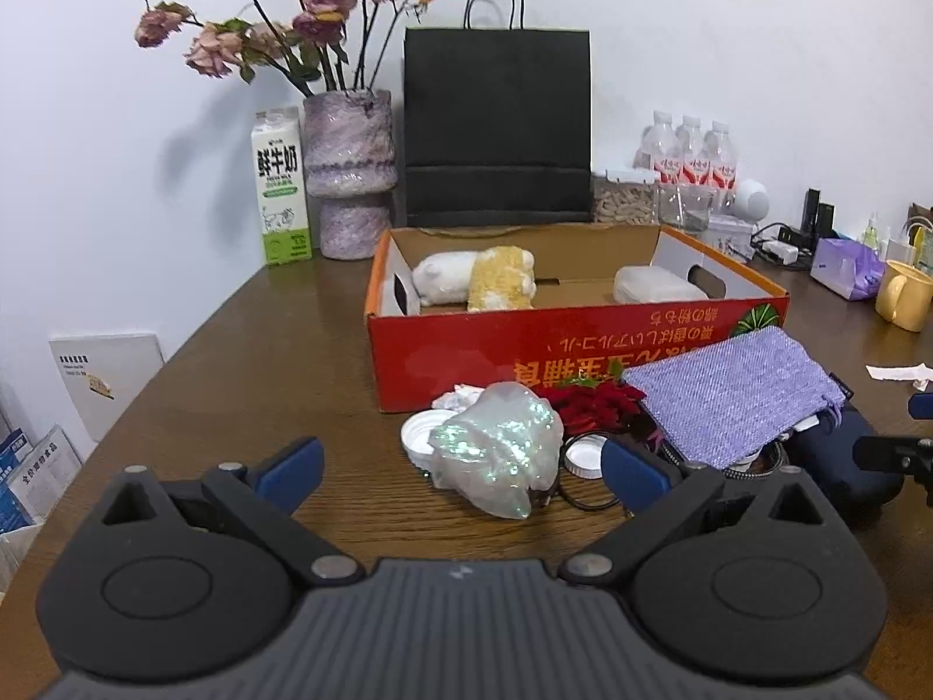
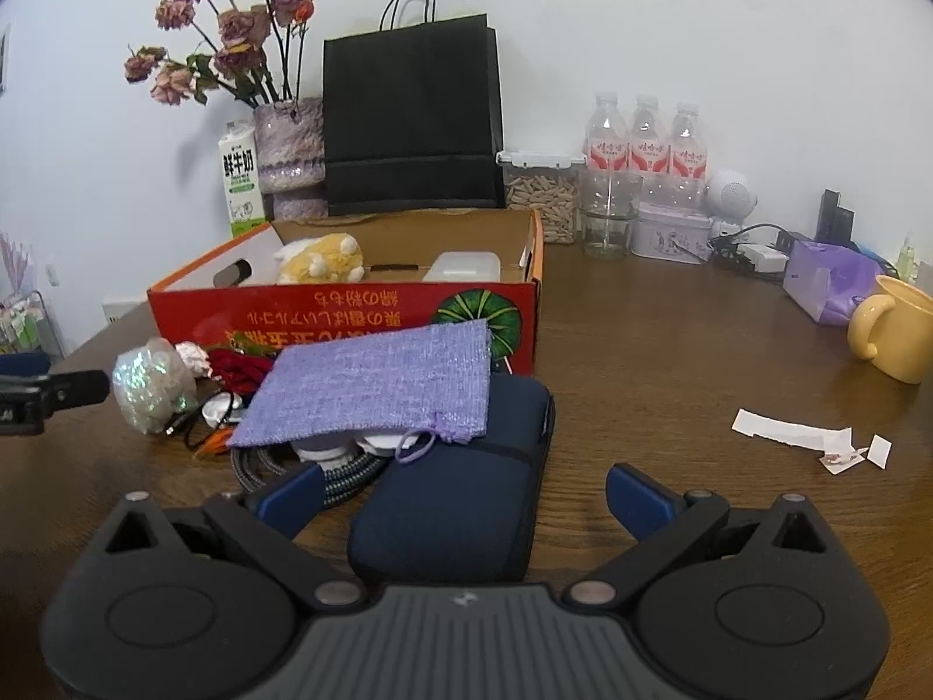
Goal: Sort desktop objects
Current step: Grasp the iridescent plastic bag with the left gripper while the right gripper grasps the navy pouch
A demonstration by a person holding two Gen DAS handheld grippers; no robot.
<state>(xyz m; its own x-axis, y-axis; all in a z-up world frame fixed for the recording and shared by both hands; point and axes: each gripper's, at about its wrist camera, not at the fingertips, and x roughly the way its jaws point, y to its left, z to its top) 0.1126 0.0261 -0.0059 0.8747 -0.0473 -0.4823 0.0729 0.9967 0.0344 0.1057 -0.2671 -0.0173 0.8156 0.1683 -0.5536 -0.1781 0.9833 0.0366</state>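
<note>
A red cardboard box (image 1: 525, 350) (image 2: 350, 315) stands mid-table and holds a plush toy (image 1: 475, 277) (image 2: 321, 259) and a white case (image 1: 659, 286) (image 2: 463, 265). In front of it lies a pile: an iridescent wrapped lump (image 1: 501, 449) (image 2: 151, 382), white lids (image 1: 420, 437), a red flower (image 1: 595, 402), a purple knit pouch (image 1: 735, 396) (image 2: 379, 385) and a navy case (image 2: 460, 496). My left gripper (image 1: 460, 472) is open, its fingers either side of the lump. My right gripper (image 2: 463, 501) is open, straddling the navy case's near end.
At the back stand a milk carton (image 1: 280, 186), a vase of dried roses (image 1: 347, 175), a black paper bag (image 1: 495, 128), water bottles (image 2: 644, 146) and a jar (image 2: 542, 198). A yellow mug (image 2: 898, 326), a tissue pack (image 2: 828, 283) and paper scraps (image 2: 810, 437) lie at right.
</note>
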